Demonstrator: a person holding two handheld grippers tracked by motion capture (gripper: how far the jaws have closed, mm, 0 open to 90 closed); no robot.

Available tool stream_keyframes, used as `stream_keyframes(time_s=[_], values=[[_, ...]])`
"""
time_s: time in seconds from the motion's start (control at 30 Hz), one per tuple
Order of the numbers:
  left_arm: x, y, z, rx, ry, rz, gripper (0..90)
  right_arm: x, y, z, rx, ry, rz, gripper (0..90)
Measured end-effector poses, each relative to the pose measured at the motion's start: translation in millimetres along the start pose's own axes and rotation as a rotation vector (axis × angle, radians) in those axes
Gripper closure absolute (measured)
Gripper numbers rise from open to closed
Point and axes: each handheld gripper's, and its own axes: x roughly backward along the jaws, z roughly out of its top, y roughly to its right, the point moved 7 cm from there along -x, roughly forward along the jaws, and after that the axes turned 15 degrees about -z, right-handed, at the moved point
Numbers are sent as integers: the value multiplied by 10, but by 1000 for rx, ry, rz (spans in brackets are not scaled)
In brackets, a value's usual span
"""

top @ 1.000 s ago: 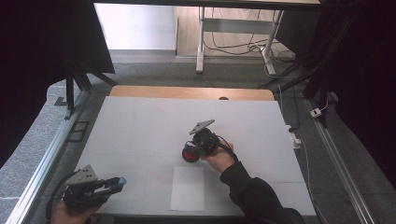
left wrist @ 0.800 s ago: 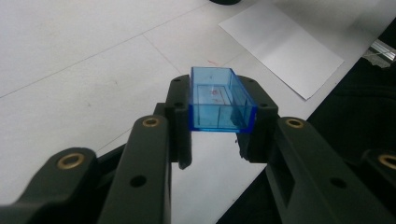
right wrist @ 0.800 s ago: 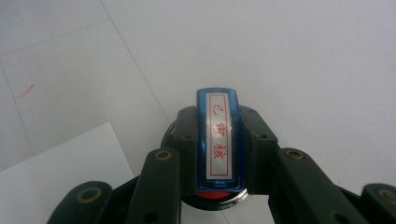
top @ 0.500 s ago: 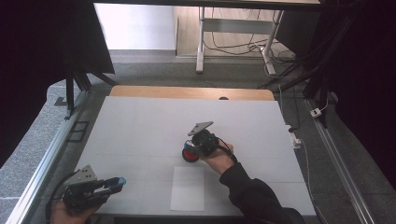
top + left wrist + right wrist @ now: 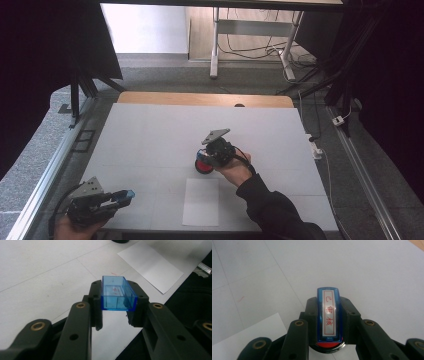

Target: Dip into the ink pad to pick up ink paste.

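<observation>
A white worktop with a bare wooden strip along its far edge stands on grey carpet, framed by aluminium rails at both sides. Black curtains hang left and right. Beyond, a metal-legged desk stands over loose cables, and a pale floor patch catches light.
</observation>
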Motion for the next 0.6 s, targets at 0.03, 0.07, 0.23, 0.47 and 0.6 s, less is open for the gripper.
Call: stream_keyframes(time_s=[0.03, 0.07, 0.23, 0.47, 0.6], values=[[1, 0, 0, 0, 0, 0, 687, -11, -7, -9, 5, -4, 3, 708], [2, 1, 0, 0, 0, -1, 687, -21, -16, -17, 10, -9, 4, 708], [1, 1, 0, -1, 0, -1, 687, -71, -47, -46, 30, -21, 0, 708], [0, 1, 0, -1, 0, -1, 687, -111, -67, -71, 45, -32, -2, 708], [0, 0, -1, 1, -1, -2, 686, -128, -79, -80, 52, -43, -4, 709]])
